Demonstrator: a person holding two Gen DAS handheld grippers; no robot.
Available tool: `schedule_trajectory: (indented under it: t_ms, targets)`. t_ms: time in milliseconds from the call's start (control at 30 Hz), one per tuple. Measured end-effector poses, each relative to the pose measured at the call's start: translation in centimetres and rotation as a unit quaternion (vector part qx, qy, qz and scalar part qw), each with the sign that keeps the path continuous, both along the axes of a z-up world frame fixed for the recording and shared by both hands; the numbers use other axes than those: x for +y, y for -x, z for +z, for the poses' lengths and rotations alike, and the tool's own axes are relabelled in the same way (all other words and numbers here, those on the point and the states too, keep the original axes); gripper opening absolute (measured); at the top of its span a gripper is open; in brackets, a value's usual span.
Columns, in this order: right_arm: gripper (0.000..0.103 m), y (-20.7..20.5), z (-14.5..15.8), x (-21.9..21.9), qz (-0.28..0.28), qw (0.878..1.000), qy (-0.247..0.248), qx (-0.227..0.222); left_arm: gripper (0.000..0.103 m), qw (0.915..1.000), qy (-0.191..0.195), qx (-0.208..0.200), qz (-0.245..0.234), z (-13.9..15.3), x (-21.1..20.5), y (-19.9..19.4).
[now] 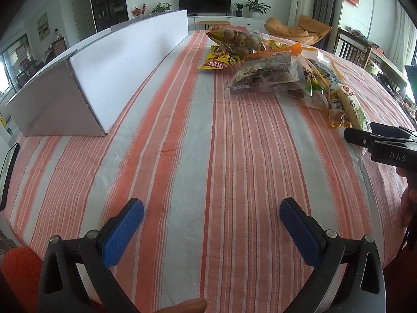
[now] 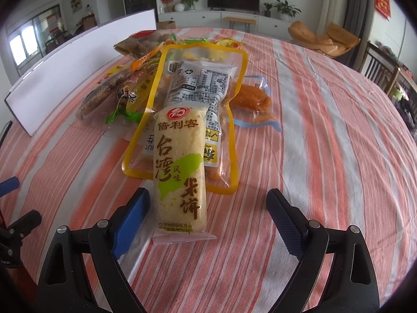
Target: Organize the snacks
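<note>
A pile of snack packets (image 1: 265, 62) lies on the striped tablecloth (image 1: 198, 143). In the right wrist view a long rice-cracker packet (image 2: 179, 172) with a green patch lies nearest, on top of a yellow-edged clear pouch (image 2: 198, 99). My right gripper (image 2: 208, 198) is open, its left pad close beside the packet's near end, the right pad well clear. An orange snack in a blue-edged bag (image 2: 251, 101) lies behind. My left gripper (image 1: 211, 208) is open over bare cloth, holding nothing. The right gripper (image 1: 375, 140) shows at the left wrist view's right edge.
A long white cardboard box (image 1: 109, 70) stands open along the table's left side. Chairs (image 1: 354, 47) stand at the far right beyond the table. A dark flat object (image 1: 7, 169) sits at the left table edge.
</note>
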State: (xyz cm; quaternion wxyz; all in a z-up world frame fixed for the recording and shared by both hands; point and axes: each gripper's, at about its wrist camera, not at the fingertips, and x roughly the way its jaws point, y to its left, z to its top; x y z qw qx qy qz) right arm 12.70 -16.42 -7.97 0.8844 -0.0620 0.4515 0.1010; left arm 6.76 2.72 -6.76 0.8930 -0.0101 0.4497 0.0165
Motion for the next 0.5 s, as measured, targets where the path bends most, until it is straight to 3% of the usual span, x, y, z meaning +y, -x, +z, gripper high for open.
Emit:
schedule_trajectory:
  t_ms: [500]
  targets:
    - [0.094,0.01,0.04,-0.13,0.001,1.000,-0.003,0.001,0.103,1.0000,0.000,-0.005,0.001,0.00,0.10,0.13]
